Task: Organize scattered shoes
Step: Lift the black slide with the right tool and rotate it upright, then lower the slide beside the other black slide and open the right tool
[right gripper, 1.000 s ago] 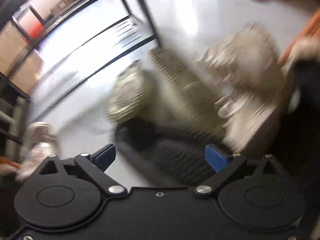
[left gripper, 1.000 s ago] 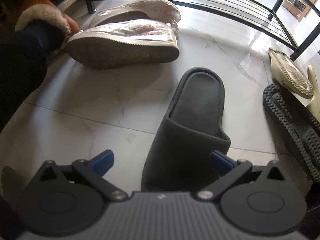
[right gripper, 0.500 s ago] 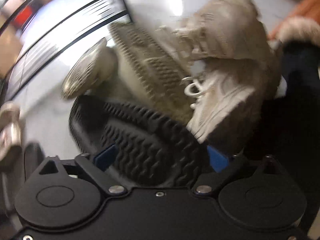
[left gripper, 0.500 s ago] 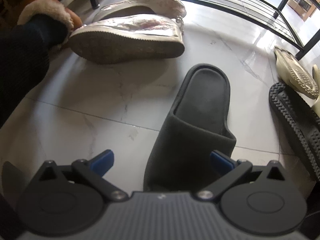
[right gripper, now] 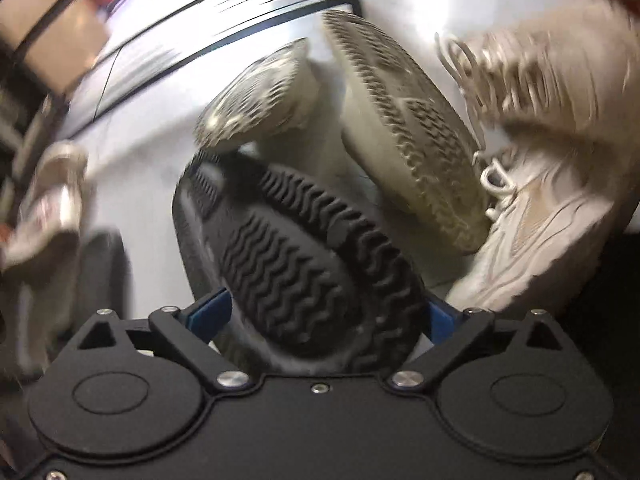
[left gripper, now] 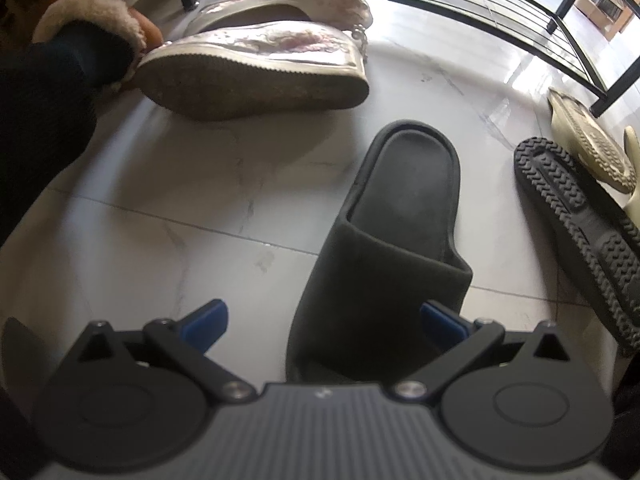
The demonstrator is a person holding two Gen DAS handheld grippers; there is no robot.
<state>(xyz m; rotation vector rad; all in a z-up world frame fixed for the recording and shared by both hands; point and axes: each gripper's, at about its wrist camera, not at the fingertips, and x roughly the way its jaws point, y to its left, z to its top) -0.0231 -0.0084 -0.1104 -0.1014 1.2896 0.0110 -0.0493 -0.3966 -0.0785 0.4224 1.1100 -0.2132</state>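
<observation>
Both grippers stand wide open, the left gripper (left gripper: 323, 318) straddling the upright black slipper (left gripper: 394, 240), the right gripper (right gripper: 327, 312) bracketing its overturned mate (right gripper: 296, 256), likely to pair them.

We see a glossy white marble-veined tile floor (left gripper: 192, 184) catching bright daylight, with a low black metal rack (left gripper: 500, 20) behind.

The right gripper (right gripper: 326, 314) stood wide open around the heel of an upturned black slipper (right gripper: 296, 256), tread facing up; a beige sole (right gripper: 404, 128) and a white sneaker (right gripper: 536, 216) lay just behind, blurred
</observation>
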